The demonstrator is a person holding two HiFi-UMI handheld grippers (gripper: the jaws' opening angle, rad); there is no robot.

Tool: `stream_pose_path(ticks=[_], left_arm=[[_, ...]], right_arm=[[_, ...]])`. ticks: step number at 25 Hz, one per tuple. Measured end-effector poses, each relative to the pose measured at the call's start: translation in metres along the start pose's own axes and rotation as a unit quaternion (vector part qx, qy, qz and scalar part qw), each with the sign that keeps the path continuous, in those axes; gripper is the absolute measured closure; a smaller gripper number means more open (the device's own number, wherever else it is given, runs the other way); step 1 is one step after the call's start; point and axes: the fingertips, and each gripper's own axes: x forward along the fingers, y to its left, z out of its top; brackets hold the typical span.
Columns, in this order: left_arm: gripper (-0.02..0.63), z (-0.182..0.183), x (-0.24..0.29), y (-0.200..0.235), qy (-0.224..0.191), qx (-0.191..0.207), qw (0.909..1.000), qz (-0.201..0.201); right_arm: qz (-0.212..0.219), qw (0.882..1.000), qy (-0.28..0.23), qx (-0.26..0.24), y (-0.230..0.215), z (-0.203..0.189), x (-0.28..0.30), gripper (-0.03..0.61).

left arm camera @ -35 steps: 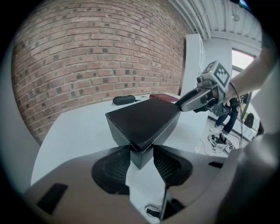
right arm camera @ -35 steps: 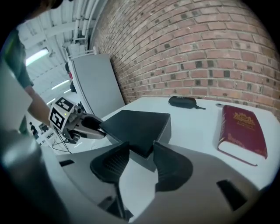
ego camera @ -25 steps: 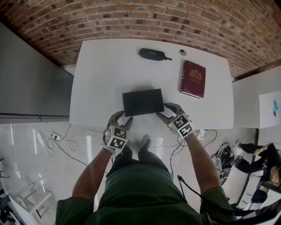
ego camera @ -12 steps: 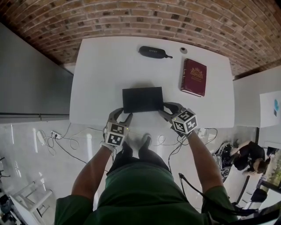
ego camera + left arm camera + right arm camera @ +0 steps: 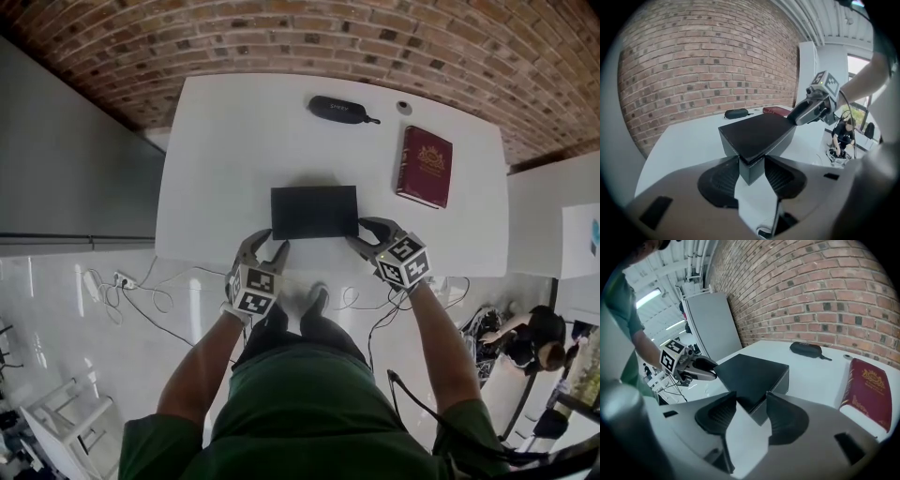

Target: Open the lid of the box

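Head view, box (image 5: 314, 212): a flat, black, rectangular box is seen lying on the white table (image 5: 234, 141), near its front edge, with the lid shut.
Head view, left gripper (image 5: 267, 246): it is held at the box's near left corner.
Head view, right gripper (image 5: 356, 232): it is held at the near right corner.
Head view, far side: a dark case (image 5: 337, 109) and a red book (image 5: 425, 166) are seen lying well apart from the box.
Left gripper view, box (image 5: 757, 133): matte black faces are seen, with a line of pale stitching along the rim below the top face; no gap is seen under the lid.
Left gripper view, jaws: they are spread and closing, with the box's corner between them; the pad tips are seen just at the two side walls, and a firm grip cannot be made out.
Left gripper view, other gripper: its tips are seen at the far corner of the box.
Right gripper view, box (image 5: 750, 373): the top is plain, dark and level.
Right gripper view, jaws: they are spread and opening, with a box corner between them; bare table is seen between the left pad and the wall.
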Motion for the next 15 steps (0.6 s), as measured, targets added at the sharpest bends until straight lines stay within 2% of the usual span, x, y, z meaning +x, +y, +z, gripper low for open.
stream_pose_path(ticks=[2,7,9,11,13,15], left_arm=[[0.445,0.0024,-0.0034,0.0,-0.007,-0.002,1.0,0.003],[0.439,0.0073,-0.007,0.0,-0.014,0.026,0.9995,0.01],[0.442,0.0076,-0.0068,0.0003,-0.015,0.011,0.9998,0.004],[0.449,0.0077,-0.0084,0.0013,-0.023,-0.02,0.9995,-0.003],[0.457,0.0077,-0.0102,0.003,-0.035,-0.048,0.9982,-0.007],[0.459,0.008,-0.0096,0.0031,-0.038,-0.055,0.9977,-0.009]], right_arm=[[0.0,1.0,-0.001,-0.004,0.0003,-0.0004,-0.0003,0.374],[0.0,1.0,0.001,-0.011,0.0015,0.0001,0.0004,0.371],[0.0,1.0,0.0,-0.01,0.0027,0.0013,0.0006,0.37],[-0.001,1.0,0.003,-0.019,0.0054,0.0006,0.0022,0.363],[-0.003,0.999,0.012,-0.044,0.0089,-0.0024,0.0053,0.329],[-0.009,0.998,0.016,-0.064,0.0097,-0.0045,0.007,0.307]])
